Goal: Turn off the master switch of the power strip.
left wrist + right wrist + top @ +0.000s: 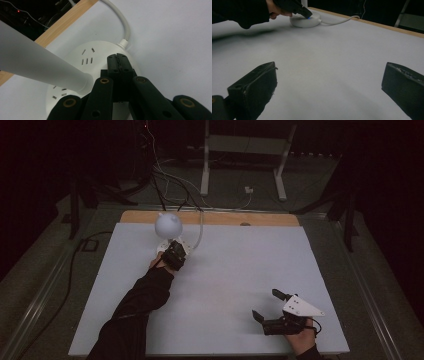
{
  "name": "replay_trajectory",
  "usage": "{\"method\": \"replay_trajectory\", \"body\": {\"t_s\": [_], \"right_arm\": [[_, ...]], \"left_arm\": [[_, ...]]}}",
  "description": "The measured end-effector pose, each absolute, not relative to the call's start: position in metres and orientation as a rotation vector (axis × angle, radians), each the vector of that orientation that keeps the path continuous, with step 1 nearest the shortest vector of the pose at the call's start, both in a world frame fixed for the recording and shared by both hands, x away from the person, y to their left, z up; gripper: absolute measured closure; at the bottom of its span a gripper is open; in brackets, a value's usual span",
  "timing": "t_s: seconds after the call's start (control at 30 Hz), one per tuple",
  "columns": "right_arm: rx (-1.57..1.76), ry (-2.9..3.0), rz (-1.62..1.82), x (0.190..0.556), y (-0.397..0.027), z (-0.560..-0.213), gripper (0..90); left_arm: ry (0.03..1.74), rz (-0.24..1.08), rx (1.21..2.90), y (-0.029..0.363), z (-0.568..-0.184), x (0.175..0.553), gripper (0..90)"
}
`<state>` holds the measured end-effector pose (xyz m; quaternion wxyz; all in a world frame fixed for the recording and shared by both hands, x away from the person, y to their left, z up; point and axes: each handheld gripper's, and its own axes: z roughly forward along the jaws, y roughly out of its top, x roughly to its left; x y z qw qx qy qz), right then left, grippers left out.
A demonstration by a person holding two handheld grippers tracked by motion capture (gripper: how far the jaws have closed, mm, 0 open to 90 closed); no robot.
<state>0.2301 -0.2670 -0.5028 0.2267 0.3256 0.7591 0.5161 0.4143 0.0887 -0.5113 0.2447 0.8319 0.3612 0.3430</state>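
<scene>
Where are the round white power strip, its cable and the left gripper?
round white power strip (100,51): left gripper view, top face near the sockets.
cable (125,23): left gripper view, curved stretch above the strip.
left gripper (119,62): left gripper view, shut jaw tips.

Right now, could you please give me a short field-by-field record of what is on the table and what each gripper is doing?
surface: pale table with a wooden far edge
object: round white power strip, sockets on top, white cable leading away
plugged in: white lamp with a round head
left gripper: jaws shut, tips pressed on the strip's top
right gripper: jaws wide apart, holding nothing, near the table's front right
</scene>
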Motion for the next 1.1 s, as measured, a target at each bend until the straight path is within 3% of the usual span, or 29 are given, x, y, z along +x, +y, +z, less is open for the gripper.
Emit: {"method": "replay_trajectory", "body": {"t_s": [1.1], "right_arm": [[0.904,2.091,1.419,0.231,-0.268,-0.503,0.0]], "left_arm": [[1.015,0.839,2.230,0.094,-0.508,0.418,90.0]]}}
